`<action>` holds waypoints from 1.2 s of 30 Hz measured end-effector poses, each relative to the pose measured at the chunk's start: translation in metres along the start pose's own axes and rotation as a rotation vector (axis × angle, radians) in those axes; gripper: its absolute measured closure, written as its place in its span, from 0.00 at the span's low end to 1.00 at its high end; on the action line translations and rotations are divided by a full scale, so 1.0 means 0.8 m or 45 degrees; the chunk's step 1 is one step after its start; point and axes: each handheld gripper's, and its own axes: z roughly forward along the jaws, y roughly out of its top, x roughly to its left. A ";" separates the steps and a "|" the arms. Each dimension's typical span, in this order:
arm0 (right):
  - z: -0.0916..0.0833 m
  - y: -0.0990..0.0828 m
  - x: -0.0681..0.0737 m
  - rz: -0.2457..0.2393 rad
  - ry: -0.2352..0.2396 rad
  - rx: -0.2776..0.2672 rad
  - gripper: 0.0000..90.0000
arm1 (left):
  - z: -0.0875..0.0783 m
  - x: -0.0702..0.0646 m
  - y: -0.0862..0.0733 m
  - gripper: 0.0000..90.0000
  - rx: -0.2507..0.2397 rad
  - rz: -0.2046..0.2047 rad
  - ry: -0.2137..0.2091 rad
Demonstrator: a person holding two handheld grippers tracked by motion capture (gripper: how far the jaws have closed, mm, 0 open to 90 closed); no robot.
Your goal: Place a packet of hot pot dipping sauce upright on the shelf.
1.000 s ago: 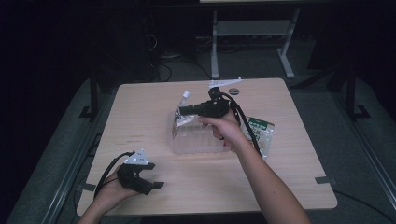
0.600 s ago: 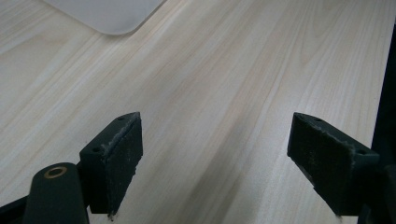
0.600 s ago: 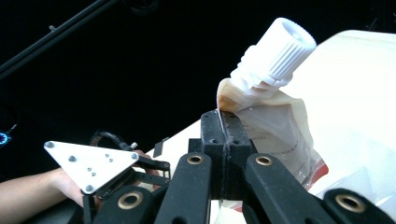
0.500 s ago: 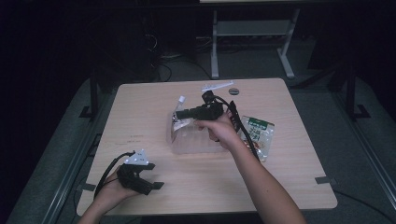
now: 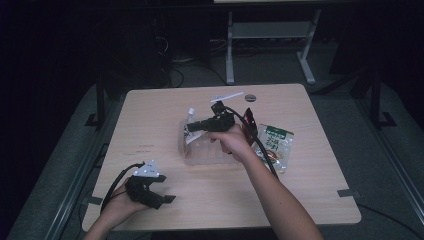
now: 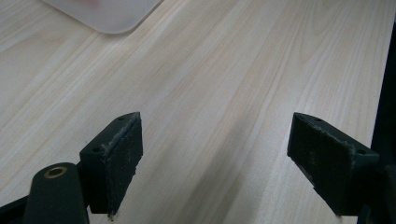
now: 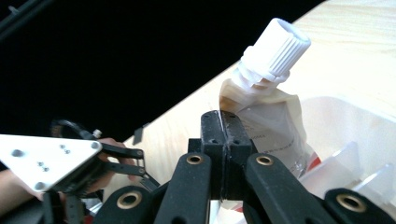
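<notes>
Right gripper (image 5: 192, 129) lowered, pouch (image 7: 266, 116) partly hidden by jaws

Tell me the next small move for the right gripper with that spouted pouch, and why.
Probably ease the pouch lower into the clear bin before letting go. The right gripper is shut on its edge, and the pouch hangs upright with its white cap above the bin's rim.

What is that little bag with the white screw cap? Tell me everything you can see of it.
The spouted pouch is a soft, pale, see-through bag with fine print on its side and a ribbed white screw cap on a threaded white spout. The cap is on. The pouch stands tilted, spout uppermost, over the clear plastic bin on the wooden table. The right tool is shut on its edge just below the spout. Its lower end seems to dip into the bin, though that part is hard to make out.
</notes>
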 end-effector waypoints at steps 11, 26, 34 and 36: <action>0.004 -0.007 -0.007 0.031 0.008 -0.023 0.93 | 0.001 0.000 0.000 0.20 0.001 -0.007 -0.004; -0.036 0.006 0.028 -0.090 -0.125 -0.018 0.63 | 0.003 0.000 0.000 0.20 0.000 -0.006 -0.007; -0.069 0.000 0.048 -0.164 -0.214 0.048 0.56 | 0.003 0.000 0.001 0.20 0.013 0.000 -0.005; -0.078 -0.003 0.052 -0.183 -0.236 0.055 0.56 | 0.004 0.001 0.001 0.20 0.019 0.007 -0.003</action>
